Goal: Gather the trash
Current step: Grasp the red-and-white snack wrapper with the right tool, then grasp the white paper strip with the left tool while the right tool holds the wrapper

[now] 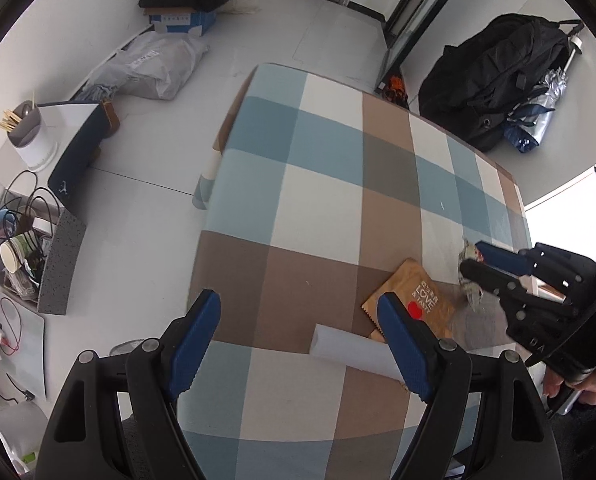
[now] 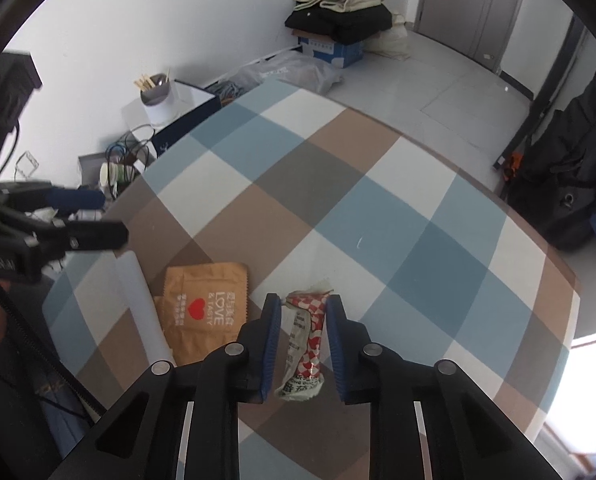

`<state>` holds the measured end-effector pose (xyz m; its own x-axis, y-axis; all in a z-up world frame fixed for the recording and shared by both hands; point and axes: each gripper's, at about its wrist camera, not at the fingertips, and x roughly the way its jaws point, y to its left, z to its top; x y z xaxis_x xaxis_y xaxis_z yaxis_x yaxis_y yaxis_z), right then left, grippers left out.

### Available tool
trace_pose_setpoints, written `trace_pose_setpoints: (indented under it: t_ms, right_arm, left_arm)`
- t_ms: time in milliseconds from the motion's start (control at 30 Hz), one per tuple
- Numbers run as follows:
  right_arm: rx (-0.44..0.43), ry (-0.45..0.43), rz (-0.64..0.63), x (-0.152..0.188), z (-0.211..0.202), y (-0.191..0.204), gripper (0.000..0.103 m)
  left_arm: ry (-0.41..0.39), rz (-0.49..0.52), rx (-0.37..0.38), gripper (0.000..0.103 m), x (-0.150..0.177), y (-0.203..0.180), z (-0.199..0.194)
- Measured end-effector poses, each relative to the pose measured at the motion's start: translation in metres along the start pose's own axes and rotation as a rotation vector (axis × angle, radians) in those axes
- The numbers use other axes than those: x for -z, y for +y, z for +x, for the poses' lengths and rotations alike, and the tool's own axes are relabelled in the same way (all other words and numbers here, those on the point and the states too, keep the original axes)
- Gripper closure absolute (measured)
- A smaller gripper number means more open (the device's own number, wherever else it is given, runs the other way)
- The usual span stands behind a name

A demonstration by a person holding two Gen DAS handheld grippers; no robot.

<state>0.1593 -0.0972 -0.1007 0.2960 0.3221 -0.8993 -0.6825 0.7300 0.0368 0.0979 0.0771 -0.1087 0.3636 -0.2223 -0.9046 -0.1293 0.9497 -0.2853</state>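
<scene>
Right gripper (image 2: 303, 322) low centre, fingers straddling a red-and-white wrapper (image 2: 307, 336), grip uncertain, left gripper (image 1: 298, 344) spread wide, brown packet (image 2: 204, 304) lower left

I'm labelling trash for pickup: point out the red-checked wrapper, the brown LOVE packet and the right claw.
red-checked wrapper (image 2: 307, 342): right wrist view, mid-body.
brown LOVE packet (image 2: 202, 300): right wrist view, printed face.
right claw (image 2: 303, 312): right wrist view, between fingertips.

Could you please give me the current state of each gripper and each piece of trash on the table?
left gripper: open wide, holding nothing, above the table's near edge.
right gripper: open, fingers on either side of the wrapper, not clamped.
red-and-white wrapper: crumpled, lying on the tablecloth.
brown paper bag: flat, printed side up.
white paper roll: lying beside the bag.
</scene>
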Motion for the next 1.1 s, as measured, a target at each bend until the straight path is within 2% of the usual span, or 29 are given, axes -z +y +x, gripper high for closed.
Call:
trace_pose_setpoints:
  t_ms: [267,433,633,700,767,800,967,1100]
  right_arm:
    - [0.022,-0.024,0.049,0.002,-0.011,-0.012,0.081]
    - [0.029,-0.038,0.101,0.004,-0.017,-0.025,0.081]
    - [0.038,-0.053,0.12,0.006,-0.023,-0.03,0.081]
    - [0.038,-0.059,0.12,0.007,-0.025,-0.03,0.081]
    - [0.037,-0.065,0.121,0.007,-0.027,-0.029,0.082]
    - [0.038,-0.067,0.121,0.007,-0.028,-0.029,0.082]
    - [0.04,-0.079,0.128,0.009,-0.033,-0.03,0.082]
    - [0.046,-0.086,0.136,0.011,-0.037,-0.031,0.082]
  left_arm:
    - [0.06,0.05,0.038,0.025,0.009,-0.012,0.014]
    - [0.045,0.107,0.026,0.026,0.013,-0.018,0.014]
    - [0.036,0.182,0.005,0.047,0.019,-0.03,0.016]
    - [0.033,0.214,-0.003,0.06,0.022,-0.034,0.016]
    - [0.029,0.235,-0.012,0.062,0.024,-0.037,0.016]
    - [0.024,0.244,-0.022,0.07,0.025,-0.037,0.016]
    - [-0.024,0.286,-0.084,0.093,0.027,-0.039,0.011]
    - [-0.041,0.271,-0.053,0.099,0.026,-0.037,0.006]
